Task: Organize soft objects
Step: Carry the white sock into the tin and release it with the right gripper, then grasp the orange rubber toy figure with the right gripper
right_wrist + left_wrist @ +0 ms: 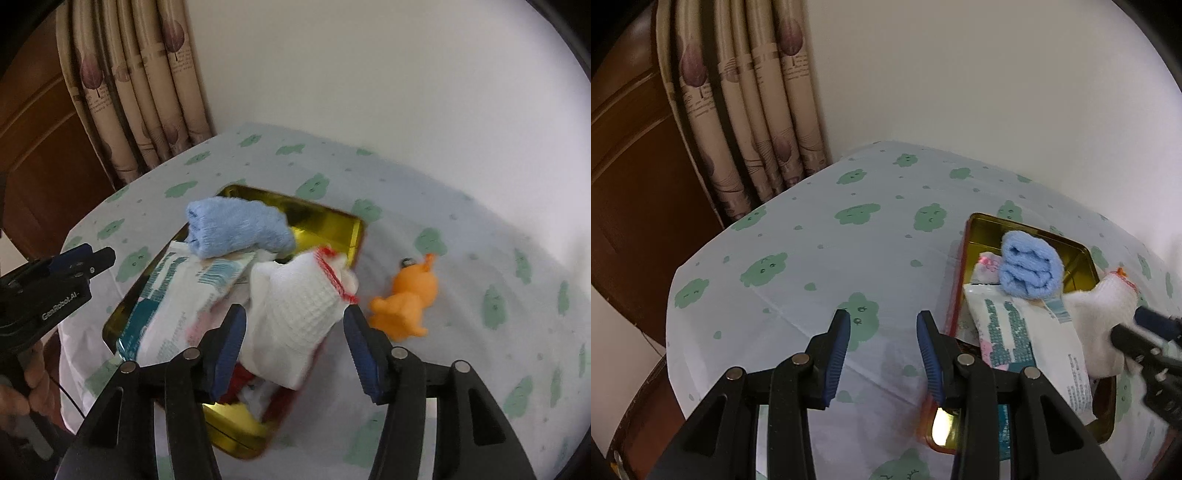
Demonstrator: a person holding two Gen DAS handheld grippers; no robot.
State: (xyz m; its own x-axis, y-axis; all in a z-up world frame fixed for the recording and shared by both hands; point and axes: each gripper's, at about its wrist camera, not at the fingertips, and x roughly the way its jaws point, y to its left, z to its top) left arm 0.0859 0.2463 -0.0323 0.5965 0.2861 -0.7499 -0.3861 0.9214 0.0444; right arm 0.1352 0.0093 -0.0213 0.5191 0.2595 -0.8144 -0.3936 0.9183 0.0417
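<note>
- We see a table under a pale cloth printed with green clouds (461,206), set against a white wall and beige curtains.
- On it lies an open gold-lined rectangular tin (332,221).
- A white knitted sock with red trim (295,314) lies in the tin, cuff pointing away from us.
- Our right gripper (293,347) straddles it, fingers apart, not pressing.
- Our left gripper (882,354) hangs open over bare cloth.

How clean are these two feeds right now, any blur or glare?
Left wrist view: glare spot on the tin near the bottom edge, and the right gripper is smeared. Right wrist view: the white cloth and orange toy are motion-blurred. Both views bend at the edges.
</note>
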